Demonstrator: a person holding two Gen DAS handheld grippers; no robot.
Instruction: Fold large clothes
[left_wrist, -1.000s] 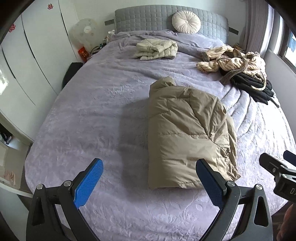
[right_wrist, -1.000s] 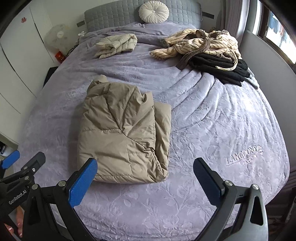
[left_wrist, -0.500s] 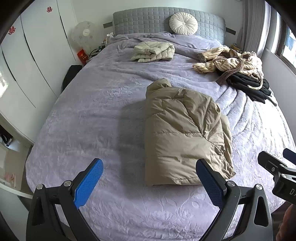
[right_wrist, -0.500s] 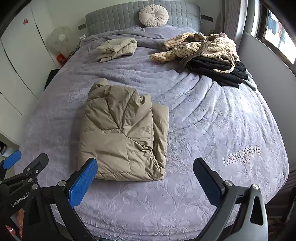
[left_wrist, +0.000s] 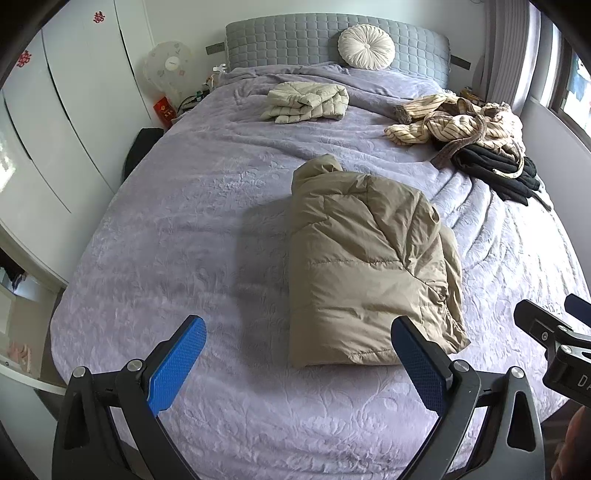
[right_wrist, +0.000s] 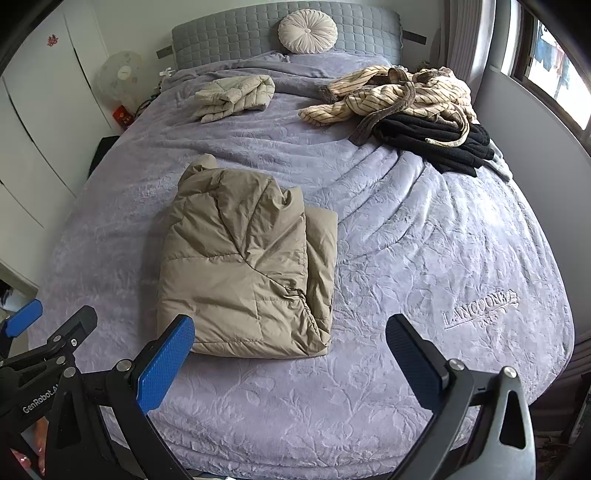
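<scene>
A tan puffer jacket (left_wrist: 365, 266) (right_wrist: 243, 266) lies folded into a thick rectangle on the lilac bedspread (left_wrist: 177, 229) (right_wrist: 443, 240), hood end pointing to the headboard. My left gripper (left_wrist: 299, 354) hangs open above the bed's foot, just short of the jacket's near hem, with nothing between its blue pads. My right gripper (right_wrist: 290, 354) is open too, empty, near the jacket's near right corner. Each gripper shows at the edge of the other's view.
A folded cream quilted jacket (left_wrist: 306, 101) (right_wrist: 236, 96) lies near the headboard. A heap of striped and black clothes (left_wrist: 476, 136) (right_wrist: 417, 107) sits at the far right. White wardrobes (left_wrist: 66, 110) line the left; a window wall (right_wrist: 535, 110) bounds the right.
Both grippers have drawn back and risen a little from the bed, so the folded jacket looks smaller and farther off. The jacket itself has not moved.
</scene>
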